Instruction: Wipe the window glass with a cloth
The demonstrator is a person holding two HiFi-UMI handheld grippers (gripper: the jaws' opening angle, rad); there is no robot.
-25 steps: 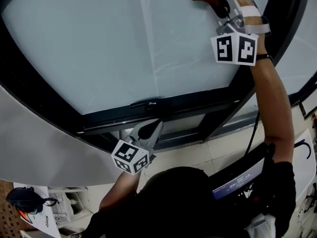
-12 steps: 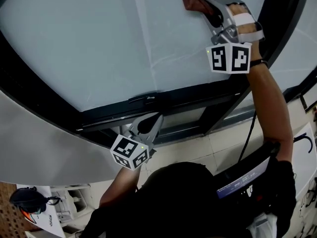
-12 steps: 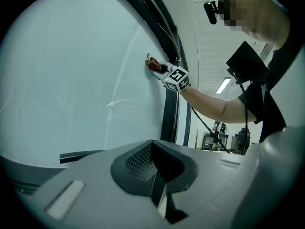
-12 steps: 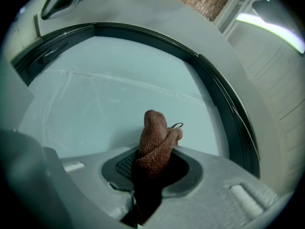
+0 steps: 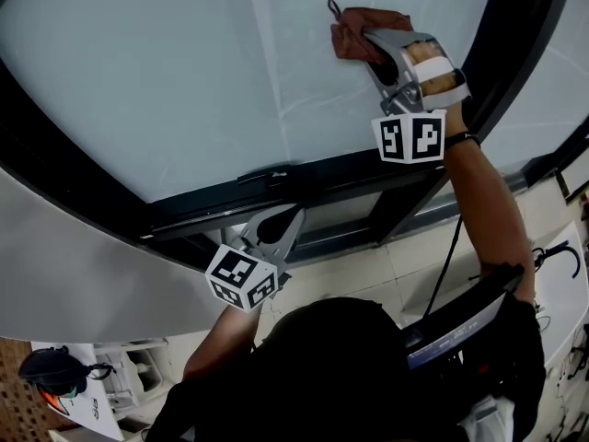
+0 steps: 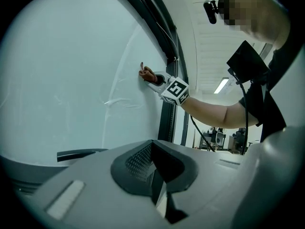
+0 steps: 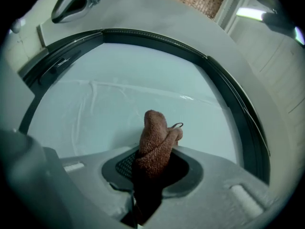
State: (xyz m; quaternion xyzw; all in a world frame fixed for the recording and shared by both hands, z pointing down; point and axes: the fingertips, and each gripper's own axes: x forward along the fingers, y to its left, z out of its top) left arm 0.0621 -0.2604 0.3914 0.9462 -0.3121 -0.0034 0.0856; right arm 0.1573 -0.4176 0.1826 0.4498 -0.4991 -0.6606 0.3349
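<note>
You look mid-wipe: your right tool (image 5: 370, 46) pinches the cloth (image 5: 354, 28) against the window glass (image 5: 175, 81), your left tool (image 5: 291, 217) is pressed together and idle, and next you should sweep firmly across the pane.

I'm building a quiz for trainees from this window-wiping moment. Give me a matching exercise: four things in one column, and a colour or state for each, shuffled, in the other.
Things:
1. cloth
2. left claw
3. right claw
4. window frame

Colours or states:
A. black
B. shut on nothing
C. reddish brown
D. clamped on the cloth

Pairs: 1-C, 2-B, 3-D, 4-A
</note>
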